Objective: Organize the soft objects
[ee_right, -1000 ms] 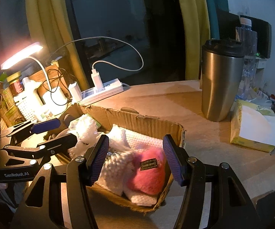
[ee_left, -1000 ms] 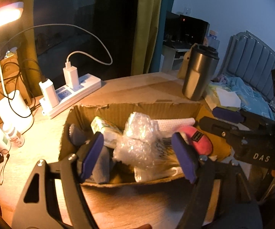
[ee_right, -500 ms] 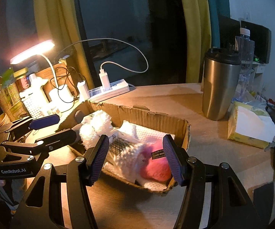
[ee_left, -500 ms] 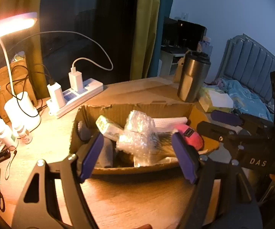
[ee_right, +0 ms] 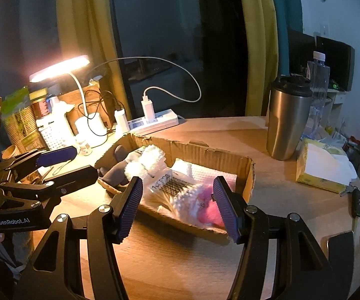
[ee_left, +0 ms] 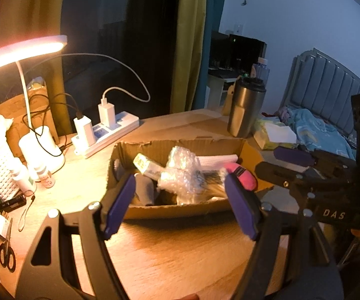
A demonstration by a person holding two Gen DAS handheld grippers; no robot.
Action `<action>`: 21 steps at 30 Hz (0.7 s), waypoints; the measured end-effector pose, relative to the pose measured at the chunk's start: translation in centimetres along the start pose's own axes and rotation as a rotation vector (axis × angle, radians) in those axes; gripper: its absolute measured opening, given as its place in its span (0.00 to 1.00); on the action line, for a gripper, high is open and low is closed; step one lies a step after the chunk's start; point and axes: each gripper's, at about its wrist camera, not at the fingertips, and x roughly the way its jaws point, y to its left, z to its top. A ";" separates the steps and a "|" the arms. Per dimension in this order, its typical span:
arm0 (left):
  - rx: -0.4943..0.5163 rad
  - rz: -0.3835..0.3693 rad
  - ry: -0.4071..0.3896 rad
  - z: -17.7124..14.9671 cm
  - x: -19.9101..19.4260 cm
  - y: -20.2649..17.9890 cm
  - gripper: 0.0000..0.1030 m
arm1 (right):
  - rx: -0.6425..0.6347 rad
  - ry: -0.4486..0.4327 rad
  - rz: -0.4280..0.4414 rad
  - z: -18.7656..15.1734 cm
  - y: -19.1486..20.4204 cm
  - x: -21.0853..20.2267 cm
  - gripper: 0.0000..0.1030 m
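A shallow cardboard box [ee_left: 180, 147] [ee_right: 251, 172] sits on the wooden table and holds soft things: a bubble-wrap bundle [ee_left: 183, 172], a pink plush piece [ee_left: 242, 176] [ee_right: 208, 216], white knit cloth [ee_right: 146, 161], a grey sock [ee_left: 145, 190] [ee_right: 116, 172] and a small packet [ee_left: 146, 166]. My left gripper [ee_left: 180, 206] is open and empty, held back above the box's near edge. My right gripper [ee_right: 177, 208] is open and empty, just short of the box. Each gripper shows in the other's view, the left [ee_right: 62, 163] and the right [ee_left: 279, 163].
A steel tumbler [ee_left: 246, 108] [ee_right: 287, 118] and a tissue pack [ee_right: 323, 166] stand right of the box. A power strip with chargers [ee_left: 105, 130] [ee_right: 152, 121], a lit desk lamp [ee_left: 22, 50] and small bottles [ee_left: 42, 175] crowd the left. Scissors [ee_left: 6, 253] and a car key [ee_right: 357, 201] lie near the edges.
Both grippers have pulled back and up from the box, which now looks smaller and farther. Both stay open and empty. The box contents have not moved.
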 end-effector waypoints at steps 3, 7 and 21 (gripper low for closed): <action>0.002 0.002 -0.007 -0.1 -0.7 0.1 0.73 | -0.004 -0.005 -0.001 -0.1 0.4 -0.5 0.60; 0.004 0.001 -0.018 -0.2 -1.5 0.2 0.73 | -0.012 -0.014 -0.004 -0.1 0.9 -1.2 0.60; 0.019 -0.012 -0.076 -0.3 -5.4 -0.5 0.73 | -0.037 -0.058 -0.028 -0.2 2.6 -4.6 0.60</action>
